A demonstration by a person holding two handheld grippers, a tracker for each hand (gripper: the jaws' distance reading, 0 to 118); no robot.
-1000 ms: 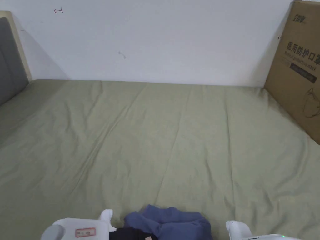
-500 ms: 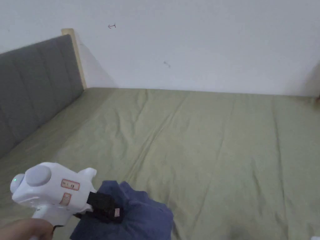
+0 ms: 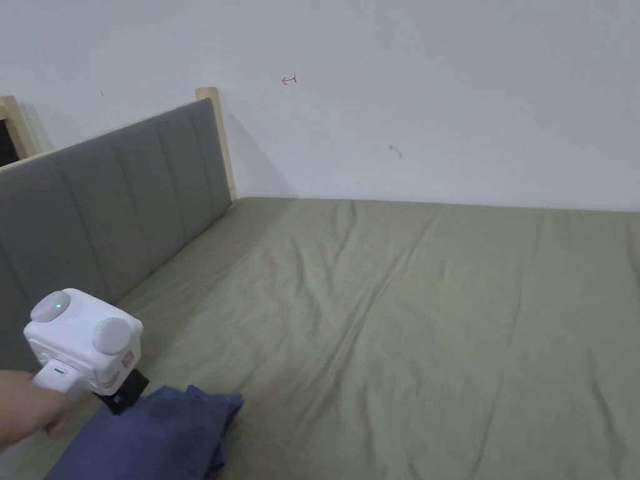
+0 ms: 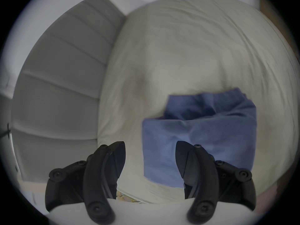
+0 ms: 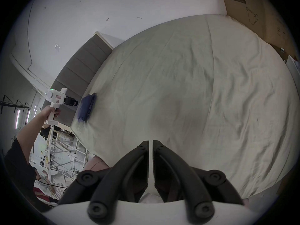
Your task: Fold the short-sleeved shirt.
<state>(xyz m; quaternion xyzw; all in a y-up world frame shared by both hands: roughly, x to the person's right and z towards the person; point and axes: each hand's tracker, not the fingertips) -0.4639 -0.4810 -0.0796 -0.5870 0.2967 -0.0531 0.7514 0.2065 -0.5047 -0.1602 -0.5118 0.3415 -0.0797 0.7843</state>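
Note:
The blue short-sleeved shirt (image 3: 156,437) lies as a folded bundle on the green bed sheet (image 3: 406,325), close to the grey headboard. My left gripper (image 3: 122,395), held in a hand, hovers just left of it. In the left gripper view its black jaws (image 4: 150,145) stand open with nothing between them, and the shirt (image 4: 199,134) lies ahead and to the right. The right gripper view has the shirt (image 5: 86,107) at the bed's far left corner with the left gripper (image 5: 73,102) beside it. My right gripper (image 5: 150,141) is shut, empty, over the bed's near edge.
A padded grey headboard (image 3: 112,206) runs along the bed's left side. A large cardboard box (image 5: 253,9) leans at the far right. Metal frames (image 5: 65,147) and a person (image 5: 38,176) are on the floor beyond the bed's left corner. The sheet is wrinkled and wide.
The head camera has swung left. My left gripper carried the blue shirt leftward toward the headboard, let go of it, and now stands open beside it.

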